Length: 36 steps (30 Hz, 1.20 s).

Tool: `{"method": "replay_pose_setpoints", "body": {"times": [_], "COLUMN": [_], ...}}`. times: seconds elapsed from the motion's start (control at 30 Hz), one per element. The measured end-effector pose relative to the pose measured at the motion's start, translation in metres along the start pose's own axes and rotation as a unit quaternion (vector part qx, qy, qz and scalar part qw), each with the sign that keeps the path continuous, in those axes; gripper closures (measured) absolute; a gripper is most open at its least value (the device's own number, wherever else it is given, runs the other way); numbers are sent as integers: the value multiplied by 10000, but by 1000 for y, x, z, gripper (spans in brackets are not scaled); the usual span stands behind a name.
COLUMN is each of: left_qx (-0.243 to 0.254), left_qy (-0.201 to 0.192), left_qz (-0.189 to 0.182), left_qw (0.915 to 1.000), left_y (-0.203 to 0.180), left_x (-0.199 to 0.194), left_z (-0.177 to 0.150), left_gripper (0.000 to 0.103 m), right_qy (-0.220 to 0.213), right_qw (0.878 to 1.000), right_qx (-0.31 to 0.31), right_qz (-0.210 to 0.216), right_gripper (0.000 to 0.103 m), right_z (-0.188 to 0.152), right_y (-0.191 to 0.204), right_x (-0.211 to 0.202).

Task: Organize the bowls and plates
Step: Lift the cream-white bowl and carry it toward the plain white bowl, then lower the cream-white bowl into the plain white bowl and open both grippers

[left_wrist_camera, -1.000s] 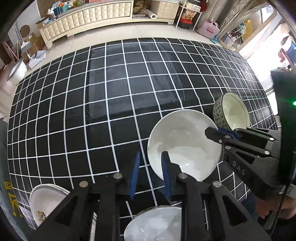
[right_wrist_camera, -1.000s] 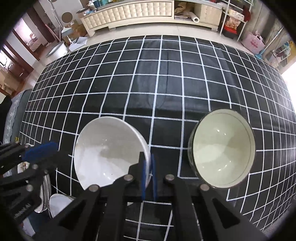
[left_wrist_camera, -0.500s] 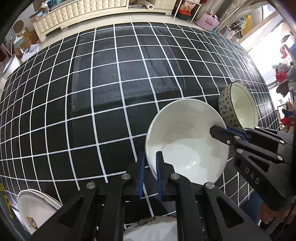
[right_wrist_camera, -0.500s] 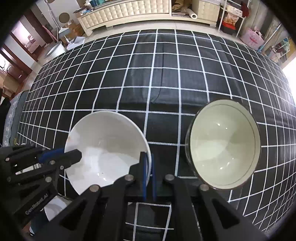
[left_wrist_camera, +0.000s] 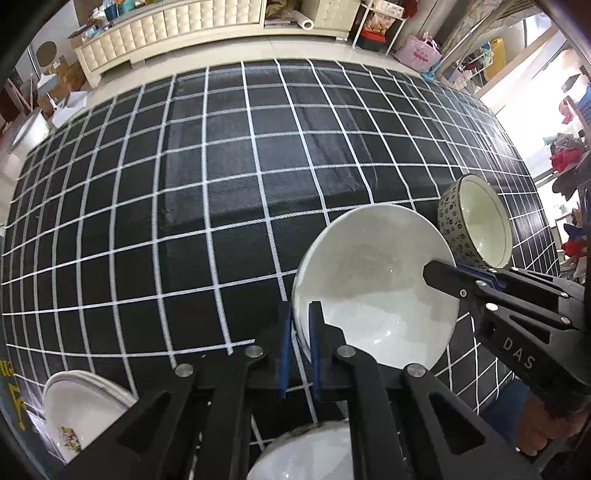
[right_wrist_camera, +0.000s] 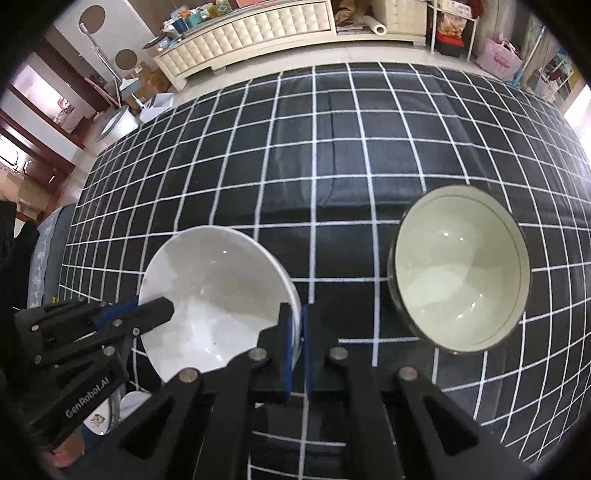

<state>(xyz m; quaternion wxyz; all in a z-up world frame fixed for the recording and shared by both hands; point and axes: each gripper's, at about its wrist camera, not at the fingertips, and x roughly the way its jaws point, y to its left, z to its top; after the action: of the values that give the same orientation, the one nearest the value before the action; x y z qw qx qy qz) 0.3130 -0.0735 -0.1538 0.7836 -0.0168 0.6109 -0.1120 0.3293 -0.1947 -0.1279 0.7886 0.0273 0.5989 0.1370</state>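
A plain white bowl (left_wrist_camera: 373, 288) is held over the black checked cloth by both grippers. My left gripper (left_wrist_camera: 300, 321) is shut on its left rim. My right gripper (right_wrist_camera: 295, 325) is shut on its right rim; the bowl (right_wrist_camera: 218, 295) shows there too. The right gripper's fingers (left_wrist_camera: 458, 277) reach in from the right in the left wrist view. The left gripper's fingers (right_wrist_camera: 147, 310) reach in from the left in the right wrist view. A patterned bowl with a pale inside (right_wrist_camera: 458, 273) stands upright to the right, also in the left wrist view (left_wrist_camera: 476, 225).
A stack of white plates (left_wrist_camera: 77, 413) sits at the near left table edge. Another white bowl (left_wrist_camera: 306, 454) lies under my left gripper near the front edge. The checked tablecloth (left_wrist_camera: 184, 184) stretches far ahead. A cream cabinet (right_wrist_camera: 258, 26) stands beyond the table.
The left gripper has closed on the white bowl's left rim. The bowl sits tilted and a little closer to the patterned bowl. The right gripper stays shut on the rim.
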Motion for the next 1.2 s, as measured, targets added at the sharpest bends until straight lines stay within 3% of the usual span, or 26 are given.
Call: {"method": "replay_pose_setpoints", "body": {"times": [0.27, 0.57, 0.93, 1.2], "left_qx": [-60, -251, -368, -375], "left_qy": [-258, -410, -302, -207], "left_qz": [17, -17, 32, 60], "left_qw": [9996, 9988, 9989, 9991], "left_y": [4, 16, 34, 35], "left_x": [-43, -71, -79, -74], "left_z": [-16, -60, -110, -128], "left_gripper": [95, 95, 95, 96], "right_qy": [-197, -256, -77, 173], "right_qw": [9995, 9985, 9978, 9980], "right_qx": [-239, -478, -639, -601], "right_qz": [-45, -104, -131, -123], "right_gripper": [96, 96, 96, 96], "right_z": [-8, -31, -69, -90], "right_y": [23, 51, 72, 74], "right_x": [-31, -46, -41, -26]}}
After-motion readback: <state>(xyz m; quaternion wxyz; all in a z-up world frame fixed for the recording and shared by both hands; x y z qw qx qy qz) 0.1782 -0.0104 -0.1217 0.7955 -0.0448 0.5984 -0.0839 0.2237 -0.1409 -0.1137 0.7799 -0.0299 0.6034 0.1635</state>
